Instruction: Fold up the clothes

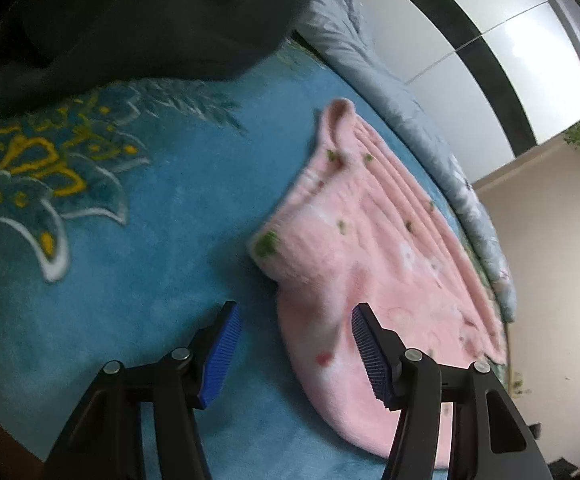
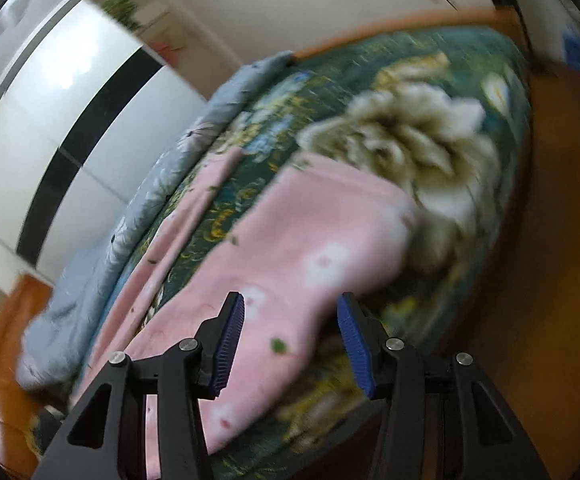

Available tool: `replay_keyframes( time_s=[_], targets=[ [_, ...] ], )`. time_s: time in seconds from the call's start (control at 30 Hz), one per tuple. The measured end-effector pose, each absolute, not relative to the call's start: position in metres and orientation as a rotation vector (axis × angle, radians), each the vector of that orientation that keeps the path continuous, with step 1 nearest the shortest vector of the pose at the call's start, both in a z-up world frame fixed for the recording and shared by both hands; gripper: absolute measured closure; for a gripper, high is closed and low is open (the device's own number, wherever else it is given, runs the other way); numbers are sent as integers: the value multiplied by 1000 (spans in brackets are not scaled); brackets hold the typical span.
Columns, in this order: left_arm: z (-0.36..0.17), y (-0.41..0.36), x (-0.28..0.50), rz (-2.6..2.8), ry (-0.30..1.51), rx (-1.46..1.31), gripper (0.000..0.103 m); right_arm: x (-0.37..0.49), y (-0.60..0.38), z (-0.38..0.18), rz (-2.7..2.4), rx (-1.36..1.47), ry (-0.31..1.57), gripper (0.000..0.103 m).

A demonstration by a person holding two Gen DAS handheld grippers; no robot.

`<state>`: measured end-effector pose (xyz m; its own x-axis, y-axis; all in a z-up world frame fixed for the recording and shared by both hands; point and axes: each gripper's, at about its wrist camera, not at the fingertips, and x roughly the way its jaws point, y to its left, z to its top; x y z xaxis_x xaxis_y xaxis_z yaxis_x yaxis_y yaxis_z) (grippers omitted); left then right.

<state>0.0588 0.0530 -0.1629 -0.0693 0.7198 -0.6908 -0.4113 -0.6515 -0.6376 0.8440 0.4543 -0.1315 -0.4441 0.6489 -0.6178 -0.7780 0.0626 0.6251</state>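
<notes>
1. the pink garment (image 1: 374, 264) lies spread on the blue flowered blanket (image 1: 150, 208) of the bed, along the side where the grey quilt (image 1: 374, 80) is bunched up.
2. the left gripper (image 1: 296, 354) hangs over the garment's near edge, jaws apart, nothing pinched – one blue pad over the pink cloth, the other over bare blanket.
3. the right gripper (image 2: 290, 344) has its jaws apart too, over the other end of the garment (image 2: 290, 248), near the bed's edge; nothing held.
4. to fold well, i'd say – take one layer at matching corners with both grippers, lift together, and lay the fold flat.
</notes>
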Motion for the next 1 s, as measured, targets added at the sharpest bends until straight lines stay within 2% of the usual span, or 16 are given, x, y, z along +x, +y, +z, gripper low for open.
replay_keyframes(
  time_s=[0.23,0.27,0.33,0.37,0.4,0.43,0.47,0.6,0.7,0.87,1.0],
  targets=[
    [-163,78,76,1791,-300,-1395,43,841,467,-157,1658,-113,1315,53],
    [-163,78,77,1797,-307,-1391,46,838,469,-158,1674,-108,1321,53],
    [-163,77,76,1796,-333,-1391,62,835,474,-159,1698,-106,1323,54],
    [-164,76,74,1800,-345,-1397,73,835,476,-159,1700,-109,1324,58],
    [-166,76,71,1805,-356,-1408,84,834,479,-159,1702,-112,1326,77],
    [-168,75,69,1806,-370,-1420,90,834,481,-159,1703,-111,1331,94],
    [-170,74,66,1797,-398,-1426,94,833,485,-157,1706,-100,1337,94],
    [-170,66,58,1764,-531,-1406,97,832,493,-136,1749,-32,1314,96],
    [-150,51,57,1763,-643,-1303,99,828,493,-108,1812,25,1259,96],
    [-118,5,78,1784,-670,-1178,99,826,476,-86,1876,41,1180,96],
    [-123,-32,91,1800,-653,-1205,99,837,467,-96,1863,57,1215,96]
  ],
)
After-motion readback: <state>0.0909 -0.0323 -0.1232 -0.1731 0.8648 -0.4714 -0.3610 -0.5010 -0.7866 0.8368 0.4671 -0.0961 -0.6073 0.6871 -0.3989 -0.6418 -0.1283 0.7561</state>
